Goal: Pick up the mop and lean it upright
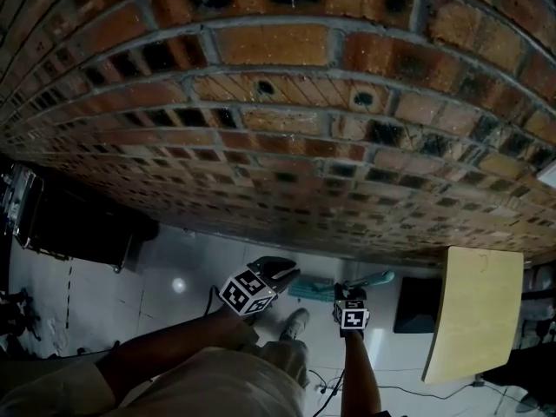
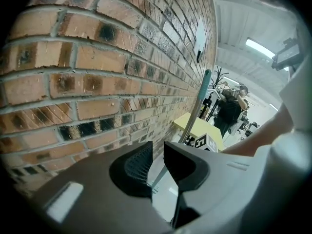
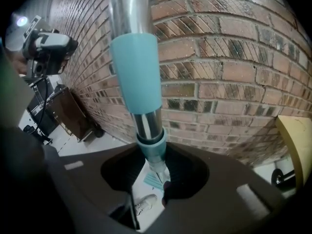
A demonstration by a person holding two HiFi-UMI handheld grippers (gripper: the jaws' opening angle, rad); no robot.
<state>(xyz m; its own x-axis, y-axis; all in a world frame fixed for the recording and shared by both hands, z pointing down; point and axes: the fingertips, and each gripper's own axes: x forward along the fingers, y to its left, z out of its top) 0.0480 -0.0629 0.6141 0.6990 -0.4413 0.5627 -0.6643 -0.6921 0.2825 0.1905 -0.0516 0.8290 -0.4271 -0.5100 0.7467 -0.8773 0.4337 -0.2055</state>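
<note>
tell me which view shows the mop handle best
The right gripper view: the mop handle fills the centre, close and sharp, held in the right gripper. The left gripper view shows it only as a thin distant pole by the brick wall. The head view catches just a short teal piece.

Mop pole [image 2: 196, 106] beside brick wall [image 2: 97, 72]

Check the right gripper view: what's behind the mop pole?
Brick wall directly behind the mop pole, held in the right tool. Below: teal mop head, a shoe. Wall strip behind the pole is covered.
</note>
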